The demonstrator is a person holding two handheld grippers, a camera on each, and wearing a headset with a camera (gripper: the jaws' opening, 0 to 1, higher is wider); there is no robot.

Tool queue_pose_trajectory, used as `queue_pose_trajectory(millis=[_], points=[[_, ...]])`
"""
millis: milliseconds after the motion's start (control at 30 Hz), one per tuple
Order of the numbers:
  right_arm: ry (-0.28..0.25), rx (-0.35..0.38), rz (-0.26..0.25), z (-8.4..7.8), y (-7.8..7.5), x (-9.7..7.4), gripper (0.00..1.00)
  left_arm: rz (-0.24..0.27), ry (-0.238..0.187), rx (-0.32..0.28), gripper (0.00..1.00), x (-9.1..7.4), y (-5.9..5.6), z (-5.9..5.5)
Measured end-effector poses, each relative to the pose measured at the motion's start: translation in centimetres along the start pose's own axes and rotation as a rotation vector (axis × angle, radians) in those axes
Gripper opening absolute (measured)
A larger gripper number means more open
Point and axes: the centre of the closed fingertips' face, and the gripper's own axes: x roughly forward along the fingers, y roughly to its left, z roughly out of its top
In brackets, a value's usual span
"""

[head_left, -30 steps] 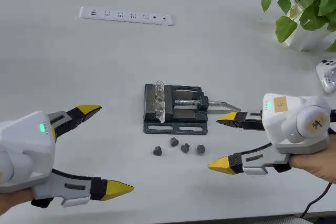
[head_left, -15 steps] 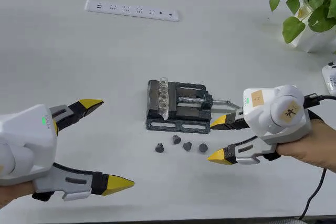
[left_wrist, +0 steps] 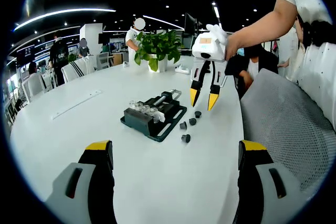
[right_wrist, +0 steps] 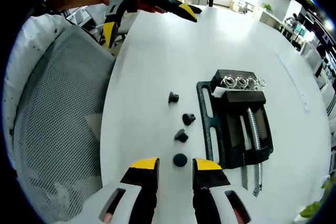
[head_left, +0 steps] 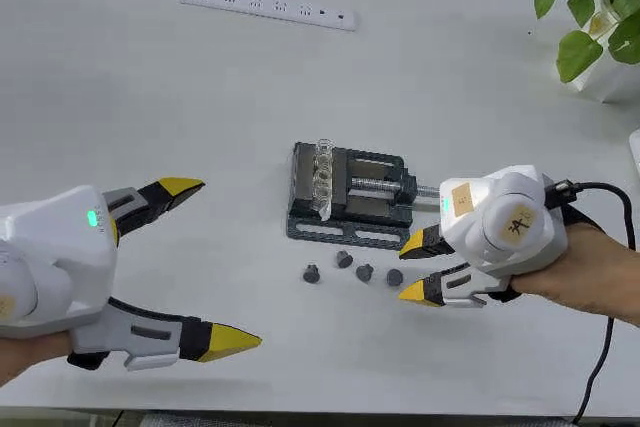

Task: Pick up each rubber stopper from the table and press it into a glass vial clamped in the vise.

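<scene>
Since 1 s ago right gripper [head_left: 411, 269] has come down & in toward the four small dark rubber stoppers [head_left: 365, 272], jaws narrowed but not closed. Left gripper [head_left: 218, 264] has barely moved.

Head view: stoppers lie loose in a row on white table [head_left: 200, 87], just in front of black metal bench vise [head_left: 352, 209], which clamps a row of clear glass vials [head_left: 323, 175]. Left gripper spread wide, empty, well apart from the work.

Left gripper view: right gripper [left_wrist: 202, 100] hangs tips-down just above the end stopper [left_wrist: 198, 114].

Right gripper view: end stopper [right_wrist: 180, 159] sits just ahead of the gap btwn own jaws, not gripped; vial mouths look open.

Judging by that, 0 of 4 done; all picks & presses left.
</scene>
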Motion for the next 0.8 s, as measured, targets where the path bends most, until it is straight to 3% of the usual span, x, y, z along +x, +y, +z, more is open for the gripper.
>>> queue_pose_trajectory(millis=[800], points=[[0.085, -0.062, 0.030, -0.5, -0.3, 1.1, 0.13, 0.010, -0.027, -0.020, 0.99, 0.0, 0.4, 0.0]])
